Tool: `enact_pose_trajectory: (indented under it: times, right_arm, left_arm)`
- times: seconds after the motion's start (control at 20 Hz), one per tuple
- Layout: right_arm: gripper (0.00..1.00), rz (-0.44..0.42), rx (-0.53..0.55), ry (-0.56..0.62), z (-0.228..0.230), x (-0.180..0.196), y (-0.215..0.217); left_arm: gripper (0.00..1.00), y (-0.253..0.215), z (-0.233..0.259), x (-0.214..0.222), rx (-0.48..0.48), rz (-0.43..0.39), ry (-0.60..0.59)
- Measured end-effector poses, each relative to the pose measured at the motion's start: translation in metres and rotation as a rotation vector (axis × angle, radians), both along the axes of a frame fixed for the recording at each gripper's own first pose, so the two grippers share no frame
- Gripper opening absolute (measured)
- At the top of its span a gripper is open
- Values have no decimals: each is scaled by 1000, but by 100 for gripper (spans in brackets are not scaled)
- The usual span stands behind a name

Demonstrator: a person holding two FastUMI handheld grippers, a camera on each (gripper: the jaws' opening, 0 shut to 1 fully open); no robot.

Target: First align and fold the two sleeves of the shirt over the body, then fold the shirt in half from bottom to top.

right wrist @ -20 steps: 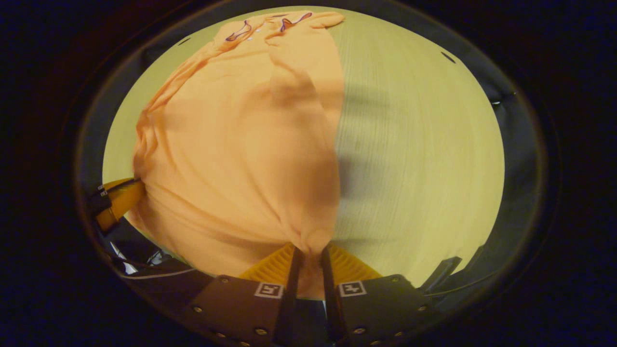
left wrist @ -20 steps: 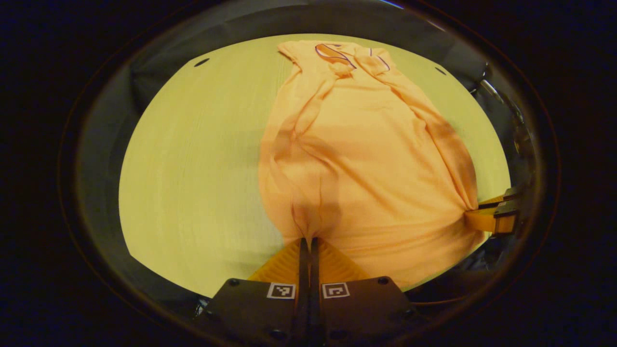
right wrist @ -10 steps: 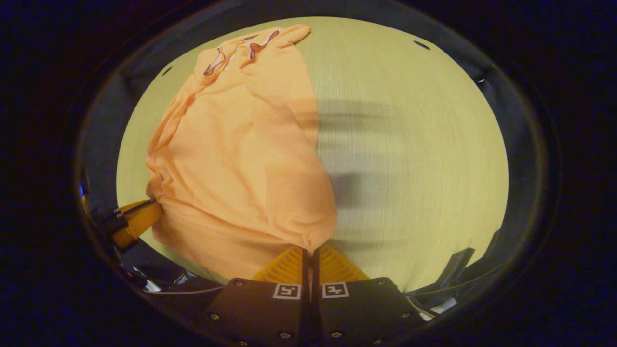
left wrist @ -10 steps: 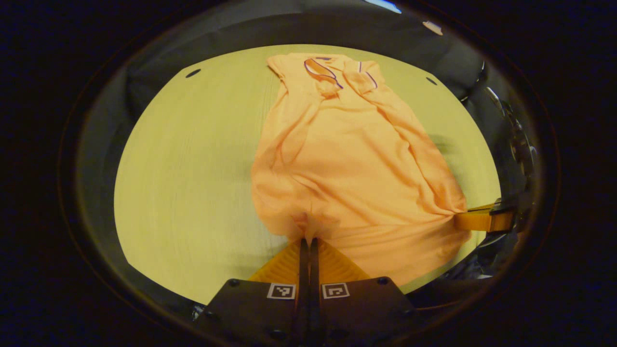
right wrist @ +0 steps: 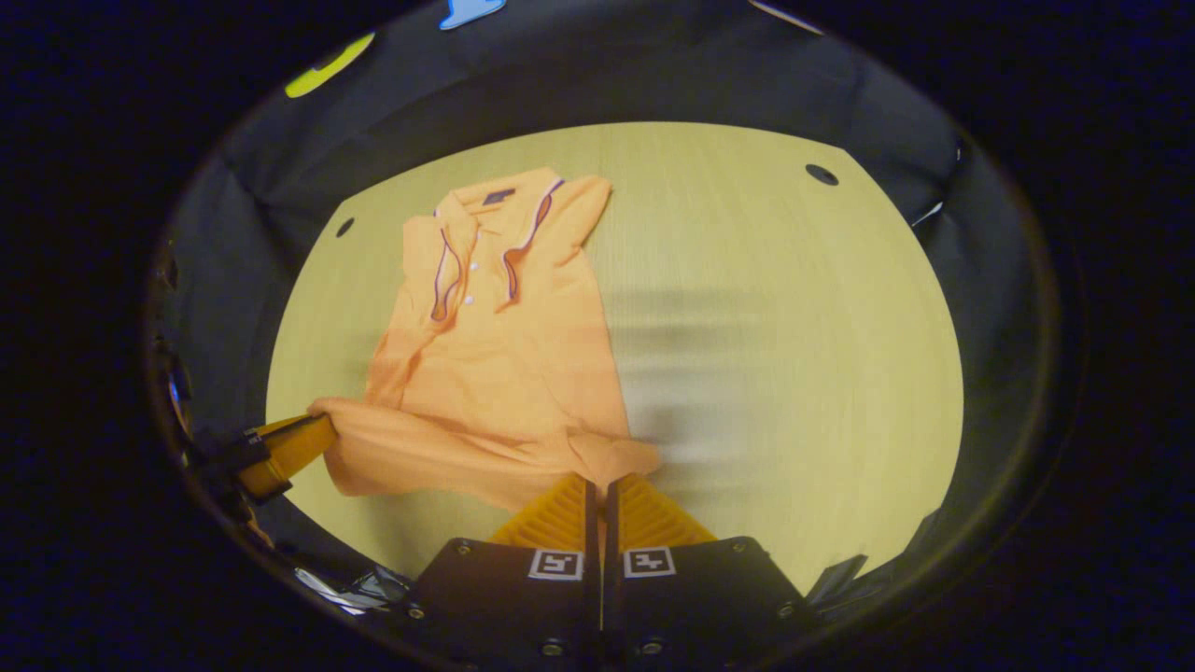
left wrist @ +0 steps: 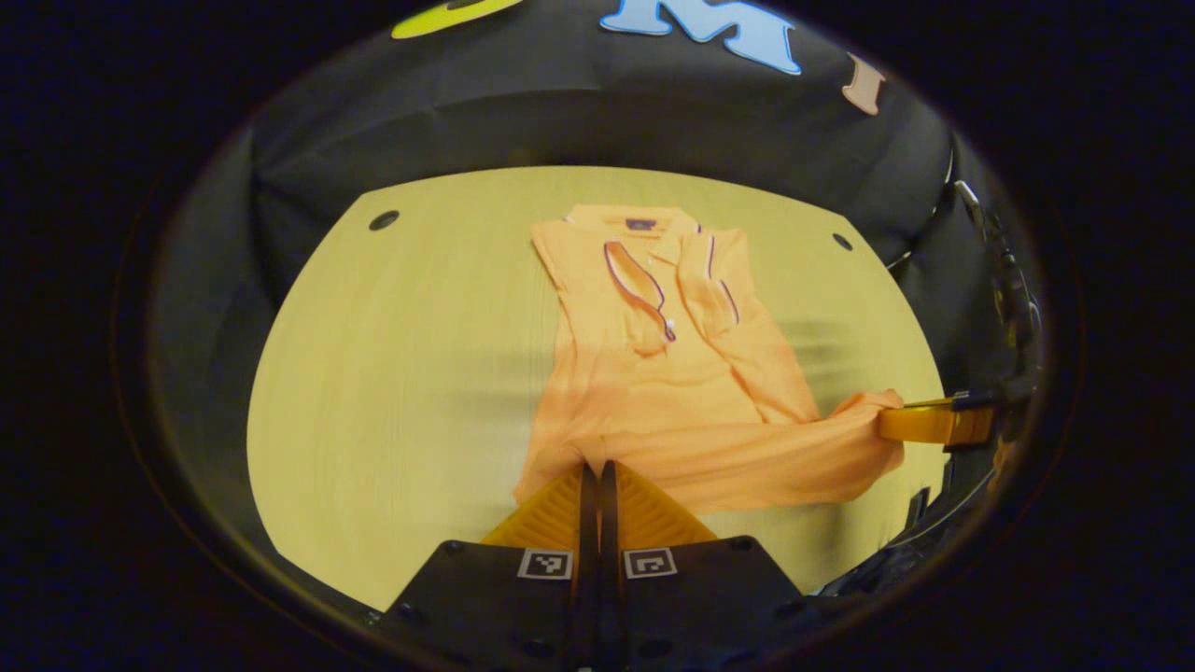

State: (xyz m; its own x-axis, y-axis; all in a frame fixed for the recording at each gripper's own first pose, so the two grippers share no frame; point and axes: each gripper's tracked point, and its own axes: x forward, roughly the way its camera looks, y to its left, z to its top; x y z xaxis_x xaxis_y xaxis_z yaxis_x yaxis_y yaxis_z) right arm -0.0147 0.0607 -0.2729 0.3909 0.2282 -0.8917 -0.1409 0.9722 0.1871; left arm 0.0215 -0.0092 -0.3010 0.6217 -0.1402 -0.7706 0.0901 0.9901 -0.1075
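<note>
Left gripper view, one shirt [left wrist: 653, 373], two tools [left wrist: 597, 471] [right wrist: 597, 485] pinching hem

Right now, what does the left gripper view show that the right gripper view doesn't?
Left gripper view: the left gripper close up, shut on the near left corner of the shirt, with the table stretching away to its left. Right gripper view: the right gripper close up, shut on the other near corner, with the table stretching to its right. Both: the hem stretched between the grippers, and the collar lying at the far end.
</note>
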Motion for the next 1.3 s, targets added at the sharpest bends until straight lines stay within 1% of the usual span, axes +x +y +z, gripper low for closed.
enact_pose_trajectory:
  times: [0.25, 0.3, 0.5, 0.55, 0.6, 0.7, 0.8, 0.95, 1.15, 1.3]
  right_arm:
    - [1, -24, 50, -100, 32, 72, 9]
    - [1, -29, 59, -120, 35, 87, 12]
    - [1, -59, 104, -210, 51, 153, 22]
    - [1, -68, 116, -228, 54, 168, 22]
    - [1, -77, 127, -241, 53, 184, 27]
    - [1, -88, 142, -269, 51, 216, 32]
    - [1, -96, 150, -300, 46, 240, 34]
    - [1, -106, 166, -331, 31, 283, 37]
    - [1, -106, 175, -363, 7, 323, 38]
    - [1, -92, 172, -399, -5, 350, 39]
  left_arm:
    - [6, 5, 41, 76, -45, 42, -99]
    - [7, 6, 47, 92, -46, 44, -118]
    - [5, 12, 73, 146, -56, 47, -187]
    - [7, 13, 73, 162, -56, 47, -203]
    - [5, 14, 75, 178, -56, 46, -219]
    - [5, 12, 76, 208, -55, 40, -249]
    - [6, 11, 75, 239, -56, 34, -277]
    - [5, 8, 71, 283, -54, 22, -325]
    - [6, 3, 60, 328, -38, 2, -376]
    - [5, 1, 47, 353, -18, -12, -405]
